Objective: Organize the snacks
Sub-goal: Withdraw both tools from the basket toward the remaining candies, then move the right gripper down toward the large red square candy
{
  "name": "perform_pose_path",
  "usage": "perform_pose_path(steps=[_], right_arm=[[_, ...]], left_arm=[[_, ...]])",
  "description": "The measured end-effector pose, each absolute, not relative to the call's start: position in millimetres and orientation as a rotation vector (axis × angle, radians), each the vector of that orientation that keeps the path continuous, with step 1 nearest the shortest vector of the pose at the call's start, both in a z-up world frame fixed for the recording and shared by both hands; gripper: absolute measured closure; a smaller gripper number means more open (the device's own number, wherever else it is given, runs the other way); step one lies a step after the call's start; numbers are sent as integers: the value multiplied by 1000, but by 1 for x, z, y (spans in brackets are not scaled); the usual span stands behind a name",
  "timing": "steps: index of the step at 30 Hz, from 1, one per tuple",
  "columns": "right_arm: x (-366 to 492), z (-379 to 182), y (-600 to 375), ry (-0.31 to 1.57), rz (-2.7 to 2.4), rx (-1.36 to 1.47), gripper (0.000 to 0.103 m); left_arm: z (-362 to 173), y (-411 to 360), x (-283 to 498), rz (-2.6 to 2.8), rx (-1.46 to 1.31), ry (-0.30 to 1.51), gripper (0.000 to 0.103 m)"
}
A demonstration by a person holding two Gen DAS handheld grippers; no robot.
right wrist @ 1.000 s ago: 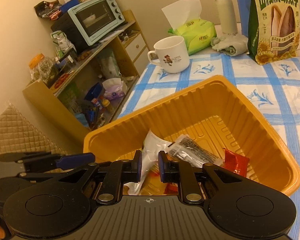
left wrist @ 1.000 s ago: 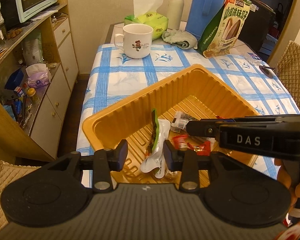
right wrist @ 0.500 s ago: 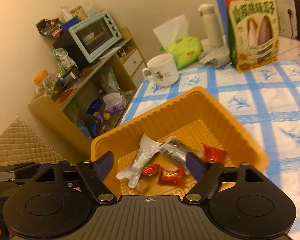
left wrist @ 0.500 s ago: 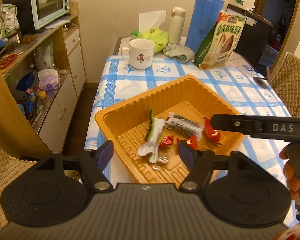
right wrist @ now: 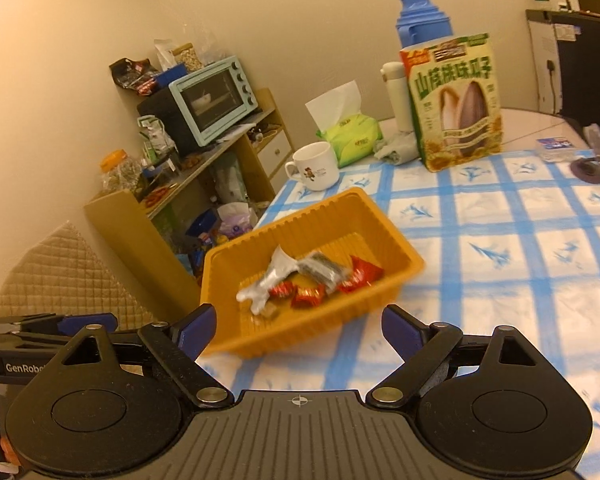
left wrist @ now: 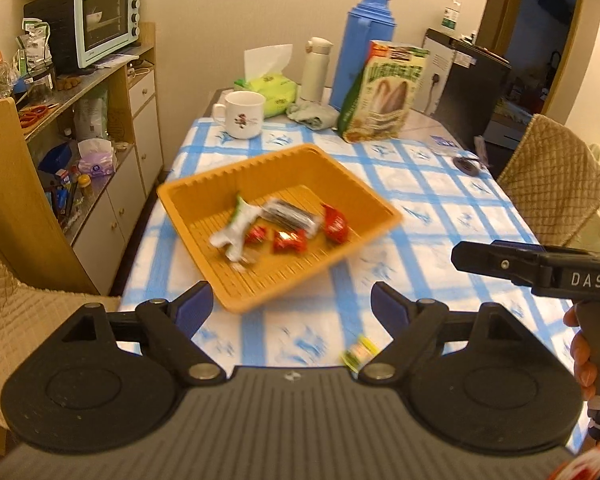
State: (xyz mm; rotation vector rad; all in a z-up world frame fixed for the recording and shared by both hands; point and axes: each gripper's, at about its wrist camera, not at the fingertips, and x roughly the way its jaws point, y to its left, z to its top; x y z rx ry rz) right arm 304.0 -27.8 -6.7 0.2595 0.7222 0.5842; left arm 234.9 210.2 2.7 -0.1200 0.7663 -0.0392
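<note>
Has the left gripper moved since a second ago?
Yes. The left gripper has drawn back from the orange tray, its jaws just opening, empty.

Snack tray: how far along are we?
Done: several wrapped snacks lie in the orange tray. In hand: nothing; left gripper and right gripper have just been opening, with nothing between the jaws. Left: one small green-yellow packet lies on the tablecloth, outside the tray.
</note>
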Motion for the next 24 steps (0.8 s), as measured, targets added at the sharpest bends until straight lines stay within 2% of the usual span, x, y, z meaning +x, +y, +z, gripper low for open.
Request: perform_pose_path(steps=[12, 24], right_arm=[[202, -8, -104, 754, 586, 199, 14], [147, -25, -150, 793, 590, 169, 14]], left_arm=[[0, 131, 148, -60, -118, 780, 18], [-23, 78, 95, -73, -111, 821, 18]])
